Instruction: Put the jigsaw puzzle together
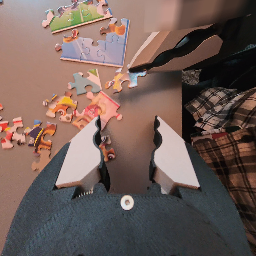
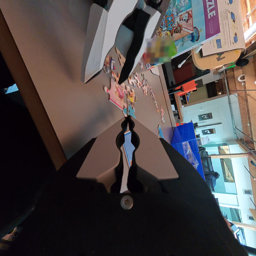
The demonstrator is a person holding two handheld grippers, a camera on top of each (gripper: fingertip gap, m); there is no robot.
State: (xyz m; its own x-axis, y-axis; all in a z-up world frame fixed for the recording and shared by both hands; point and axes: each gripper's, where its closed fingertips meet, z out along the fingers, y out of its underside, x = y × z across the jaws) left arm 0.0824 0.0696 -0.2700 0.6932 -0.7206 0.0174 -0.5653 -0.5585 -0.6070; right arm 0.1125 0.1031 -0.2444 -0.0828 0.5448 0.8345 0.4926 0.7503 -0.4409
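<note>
Item: jigsaw puzzle, part-assembled, on a grey-brown table (image 1: 145,110). Landmark for all places: the blue joined section (image 1: 97,51).

Done: the blue joined section, several pieces locked with a straight border edge. Just beyond it lay a green joined strip (image 1: 77,19), likewise locked; the two sections stood apart, not yet mated.

Left: by judgement, well over half. Loose pieces (image 1: 41,131) lay scattered face-up on the near side of the blue section, among them a teal piece (image 1: 84,84) and a large pink piece (image 1: 102,109). More loose pieces trailed away across the table in the right wrist view.

Held piece (image 1: 124,81): just off the near right corner of the blue section, apparently raised above the table, pinched at one edge by the right gripper (image 1: 137,70), jaws pressed together on it. It showed edge-on and thin in the gripper's own view.

Left gripper (image 1: 127,121): nearer than the loose pieces, jaws spread wide, nothing between them.

Surface: matt and plain, with a wood-coloured edge band (image 2: 31,97).

Room: puzzle box (image 2: 194,20) standing at the far end of the table; blue bin (image 2: 184,138) beyond the table edge; pale walls and timber shelving behind. Plaid cloth (image 1: 224,138) lay off the table, to the right of the blue section.
</note>
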